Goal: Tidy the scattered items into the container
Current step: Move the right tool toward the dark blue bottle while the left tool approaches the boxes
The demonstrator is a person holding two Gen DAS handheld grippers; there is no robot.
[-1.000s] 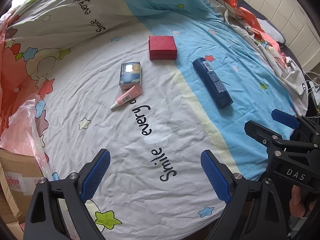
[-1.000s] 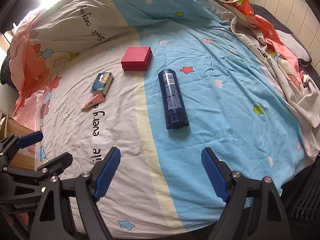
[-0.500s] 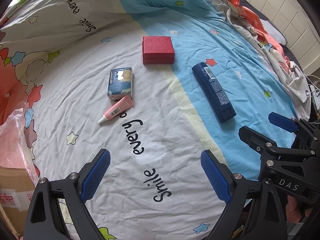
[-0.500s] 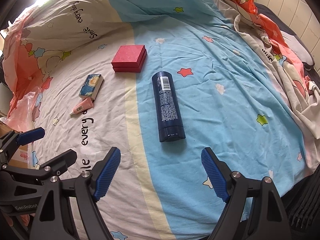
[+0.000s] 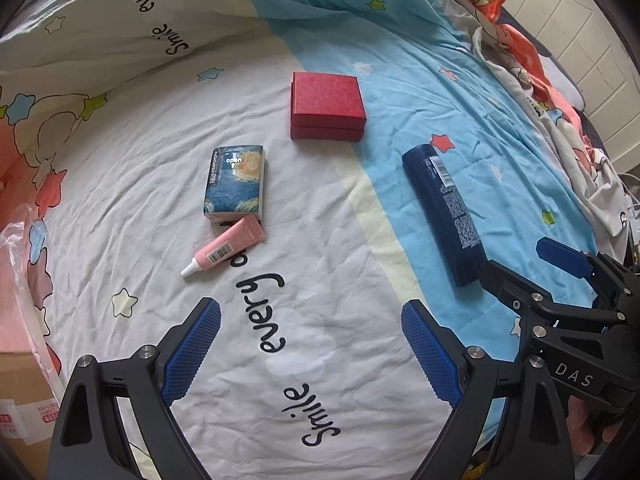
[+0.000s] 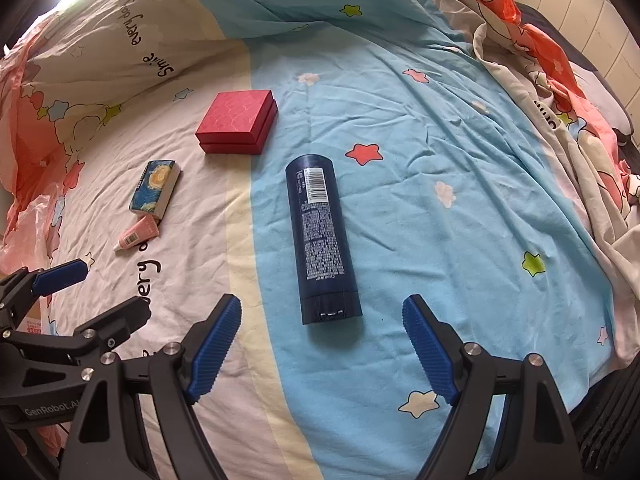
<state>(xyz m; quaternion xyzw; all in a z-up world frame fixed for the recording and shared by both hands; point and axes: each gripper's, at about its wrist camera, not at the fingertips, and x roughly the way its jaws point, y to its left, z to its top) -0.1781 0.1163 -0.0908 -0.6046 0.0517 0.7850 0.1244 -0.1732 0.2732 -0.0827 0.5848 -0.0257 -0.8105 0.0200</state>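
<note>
Star-print bedsheet (image 5: 328, 364) carries a dark blue bottle (image 6: 320, 236) lying flat mid-bed on the blue stripe, red box (image 5: 326, 106) beyond it, tissue pack (image 5: 236, 184) touching a pink tube (image 5: 228, 250) toward the left edge. Cardboard box (image 5: 20, 408) sits off the bed's left edge. Left gripper (image 5: 312, 344) and right gripper (image 6: 322, 344) both released, jaws wide, empty, above the sheet.
</note>
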